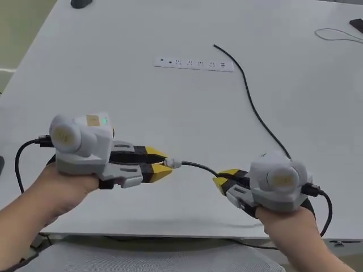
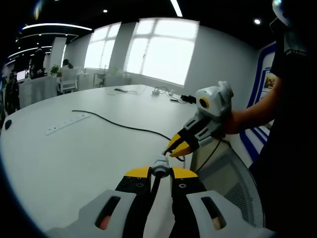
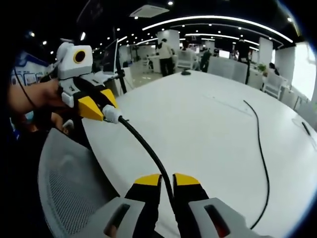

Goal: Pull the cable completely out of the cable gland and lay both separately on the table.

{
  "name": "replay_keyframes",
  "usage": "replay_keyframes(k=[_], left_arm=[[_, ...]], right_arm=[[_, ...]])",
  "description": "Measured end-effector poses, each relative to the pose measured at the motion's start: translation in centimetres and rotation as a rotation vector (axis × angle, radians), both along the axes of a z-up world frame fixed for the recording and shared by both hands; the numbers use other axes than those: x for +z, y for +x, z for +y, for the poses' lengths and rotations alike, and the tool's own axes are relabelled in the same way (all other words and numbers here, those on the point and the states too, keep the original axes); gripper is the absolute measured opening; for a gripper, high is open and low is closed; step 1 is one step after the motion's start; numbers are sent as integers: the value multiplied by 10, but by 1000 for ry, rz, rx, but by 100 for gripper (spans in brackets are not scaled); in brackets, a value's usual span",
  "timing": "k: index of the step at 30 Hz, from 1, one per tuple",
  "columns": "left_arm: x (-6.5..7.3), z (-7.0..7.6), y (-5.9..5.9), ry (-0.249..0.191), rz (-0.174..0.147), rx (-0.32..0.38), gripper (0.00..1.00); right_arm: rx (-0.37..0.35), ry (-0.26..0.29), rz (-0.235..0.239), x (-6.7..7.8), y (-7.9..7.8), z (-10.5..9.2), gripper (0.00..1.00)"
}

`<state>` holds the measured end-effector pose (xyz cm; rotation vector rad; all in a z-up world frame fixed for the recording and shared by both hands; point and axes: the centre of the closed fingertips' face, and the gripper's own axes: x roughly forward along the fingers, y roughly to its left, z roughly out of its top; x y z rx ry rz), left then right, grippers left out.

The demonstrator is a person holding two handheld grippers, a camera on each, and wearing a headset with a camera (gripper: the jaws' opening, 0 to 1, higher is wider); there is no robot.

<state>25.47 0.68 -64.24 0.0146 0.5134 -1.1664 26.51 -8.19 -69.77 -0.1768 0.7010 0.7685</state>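
The left gripper's (image 1: 164,164) yellow-tipped jaws are nearly together, pinching the small white plastic cable gland (image 1: 173,164), which sticks out just past their tips. In the left gripper view the gland (image 2: 160,166) sits squarely between the two yellow pads.

From the gland a thin black cable (image 1: 198,166) runs a short way across to the right gripper (image 1: 220,178). That gripper's jaws are closed to a narrow slit around the cable, which passes between the tips in the right gripper view (image 3: 167,184). The cable is not out of the gland; the stretch between the two grippers hangs in a slight curve.

Both grippers are held up in the air, tips facing each other and near one another, over the near edge of the wide white table (image 1: 170,102). Past the right gripper, the rest of the cable lies on the tabletop, trailing away towards the far side. Its end lies near a flat white power strip (image 1: 193,63). A grey mesh chair (image 3: 64,188) stands below the grippers.
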Motion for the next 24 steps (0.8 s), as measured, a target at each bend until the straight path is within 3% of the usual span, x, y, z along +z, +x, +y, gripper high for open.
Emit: replay_keyframes(k=[3, 5, 8, 9, 12, 15, 24], left_arm=[[-1, 0, 0, 5, 0, -3, 15], [-1, 1, 0, 5, -3, -3, 15], [-1, 1, 0, 5, -2, -4, 15], [-1, 1, -1, 6, -2, -5, 15], [-1, 0, -1, 6, -2, -7, 15], [-1, 0, -1, 6, -2, -8, 15], [0, -1, -3, 5, -1, -12, 15]], right_arm=[[36, 21, 17, 13, -4, 12, 18], [93, -4, -44, 28, -2, 24, 20], [161, -38, -91, 38, -3, 39, 23], [211, -70, -129, 43, -4, 49, 23], [278, -156, -196, 44, -4, 59, 20], [337, -212, -213, 37, -6, 66, 18], [364, -193, -226, 37, -6, 77, 7]])
